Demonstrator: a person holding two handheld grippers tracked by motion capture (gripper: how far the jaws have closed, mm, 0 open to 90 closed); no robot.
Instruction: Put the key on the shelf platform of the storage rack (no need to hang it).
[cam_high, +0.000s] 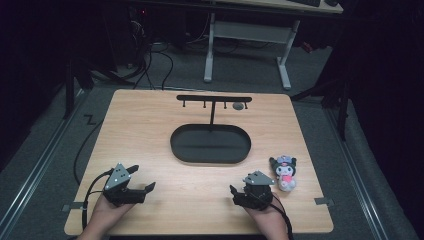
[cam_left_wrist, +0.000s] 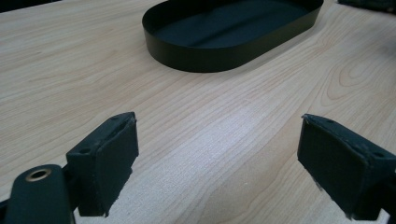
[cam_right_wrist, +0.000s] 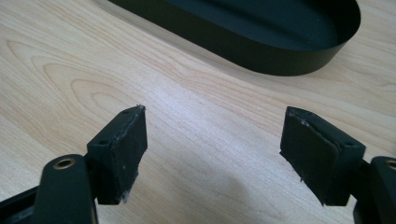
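Observation:
A black oval tray (cam_high: 210, 154) sits mid-table, with a black T-shaped hanger stand (cam_high: 213, 98) rising from its far side. A small plush toy (cam_high: 284, 172), dark-hooded with a pink and white body, lies near the right edge. My left gripper (cam_high: 141, 180) rests near the front left, open and holding nothing. My right gripper (cam_high: 239, 190) rests near the front right, just left of the plush, also open and holding nothing. In the left gripper view the tray (cam_left_wrist: 205, 58) lies ahead beyond the spread pads (cam_left_wrist: 114, 163). The right gripper view shows the tray (cam_right_wrist: 280, 58) ahead too.
The wooden table (cam_high: 150, 130) has bare surface around the tray. A small grey round object (cam_high: 238, 106) lies at the far side near the stand's right end. Cables and a white desk frame (cam_high: 247, 35) stand on the floor beyond.

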